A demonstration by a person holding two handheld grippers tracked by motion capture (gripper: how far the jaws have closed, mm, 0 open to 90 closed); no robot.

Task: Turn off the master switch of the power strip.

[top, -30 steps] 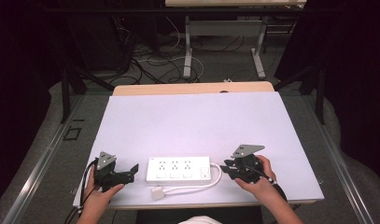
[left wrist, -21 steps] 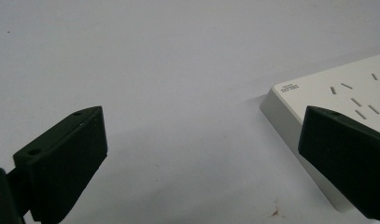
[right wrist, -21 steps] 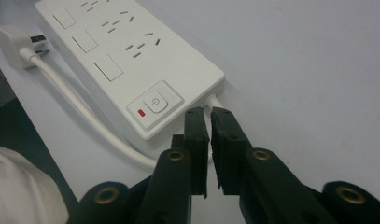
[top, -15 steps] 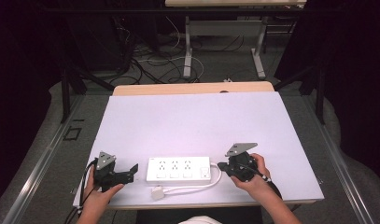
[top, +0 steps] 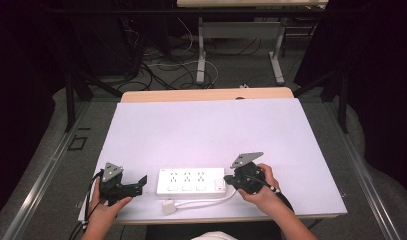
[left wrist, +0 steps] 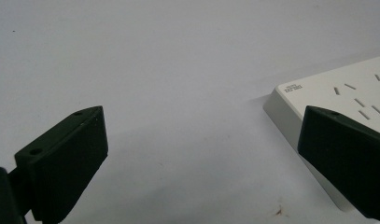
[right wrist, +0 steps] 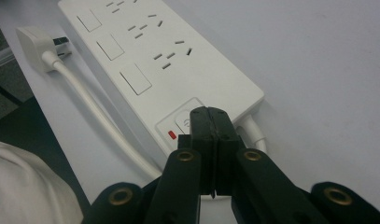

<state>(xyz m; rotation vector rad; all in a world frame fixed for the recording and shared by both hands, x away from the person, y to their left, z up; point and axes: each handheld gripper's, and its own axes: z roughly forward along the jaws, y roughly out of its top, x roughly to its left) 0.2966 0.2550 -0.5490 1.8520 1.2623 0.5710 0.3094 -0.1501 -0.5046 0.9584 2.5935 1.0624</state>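
Note:
A white power strip (top: 191, 180) lies flat near the table's front edge, its outlets facing up. Its white cord curls forward to a white plug (top: 169, 206) lying on the table. My right gripper (top: 228, 179) is shut, with nothing between its jaws. Its tips hover over the strip's round switch (right wrist: 186, 122) beside a red indicator (right wrist: 171, 135); whether they touch it cannot be told. My left gripper (top: 143, 182) stands open just left of the strip's left end (left wrist: 290, 107), its jaws wide apart over bare table.
The white table (top: 201, 130) stretches far beyond the strip. The plug (right wrist: 34, 42) and cord (right wrist: 99, 121) lie close to the table's front edge, near the person's white clothing (right wrist: 24, 186). Cables and desk legs (top: 201, 50) lie on the floor behind.
My right gripper has moved left toward the strip's right end and now sits over its switch. The left gripper has stayed put.

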